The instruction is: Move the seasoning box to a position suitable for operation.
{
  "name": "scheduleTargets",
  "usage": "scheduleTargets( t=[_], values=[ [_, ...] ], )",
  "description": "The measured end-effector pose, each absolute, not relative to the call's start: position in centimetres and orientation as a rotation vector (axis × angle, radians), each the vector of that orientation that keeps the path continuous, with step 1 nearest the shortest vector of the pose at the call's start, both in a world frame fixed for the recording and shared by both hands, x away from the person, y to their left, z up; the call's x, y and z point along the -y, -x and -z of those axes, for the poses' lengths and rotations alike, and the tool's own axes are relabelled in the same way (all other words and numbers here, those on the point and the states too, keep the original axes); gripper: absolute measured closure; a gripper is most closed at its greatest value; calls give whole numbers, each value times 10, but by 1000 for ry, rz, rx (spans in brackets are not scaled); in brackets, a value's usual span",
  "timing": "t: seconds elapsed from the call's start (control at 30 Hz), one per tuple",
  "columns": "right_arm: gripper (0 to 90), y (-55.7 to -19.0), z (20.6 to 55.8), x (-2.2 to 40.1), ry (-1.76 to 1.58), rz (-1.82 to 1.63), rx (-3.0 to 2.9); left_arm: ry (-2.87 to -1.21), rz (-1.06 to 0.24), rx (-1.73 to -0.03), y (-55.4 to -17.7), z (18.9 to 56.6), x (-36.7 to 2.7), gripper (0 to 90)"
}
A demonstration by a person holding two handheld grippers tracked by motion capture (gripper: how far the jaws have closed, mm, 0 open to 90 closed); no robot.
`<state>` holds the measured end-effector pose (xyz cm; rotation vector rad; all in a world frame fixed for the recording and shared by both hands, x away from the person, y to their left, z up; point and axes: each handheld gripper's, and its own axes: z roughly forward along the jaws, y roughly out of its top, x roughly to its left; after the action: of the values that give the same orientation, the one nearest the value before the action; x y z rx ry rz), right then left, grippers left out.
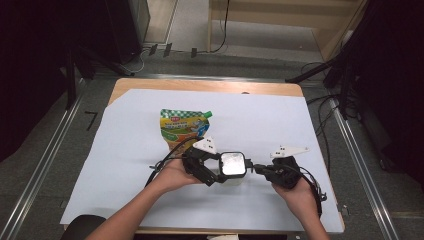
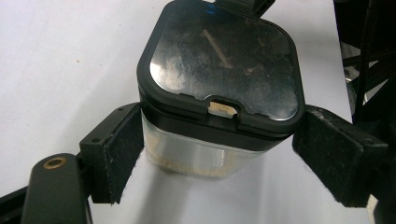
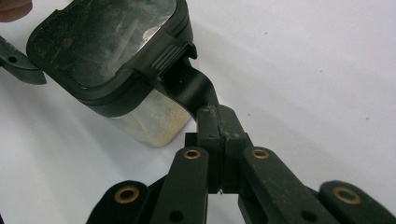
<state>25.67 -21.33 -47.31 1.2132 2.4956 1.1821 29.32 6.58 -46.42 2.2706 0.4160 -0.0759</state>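
Black-lidded jar (image 1: pixel 232 165) stands on the white worktop (image 1: pixel 125 165); left gripper (image 1: pixel 212 172) jaws open around it, right gripper (image 1: pixel 261 168) jaws clamp its lid tab (image 3: pixel 189 88).

A wooden table (image 1: pixel 210 85) carries a white sheet (image 1: pixel 280 125) across most of its top. Grey carpet floor (image 1: pixel 55 165) surrounds it, with metal rails (image 1: pixel 45 160) at both sides. Cables (image 1: pixel 320 120) lie beyond the far edge, near light wooden furniture (image 1: pixel 280 15).
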Motion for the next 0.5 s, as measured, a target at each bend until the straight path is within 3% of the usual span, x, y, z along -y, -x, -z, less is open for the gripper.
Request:
scheduleTargets(
  t=[0.5],
  values=[
    [900, -256, 474, 215, -1234, -1168, -2487, -2281, 50, -392, -295, 454, -58, 173]
  ],
)
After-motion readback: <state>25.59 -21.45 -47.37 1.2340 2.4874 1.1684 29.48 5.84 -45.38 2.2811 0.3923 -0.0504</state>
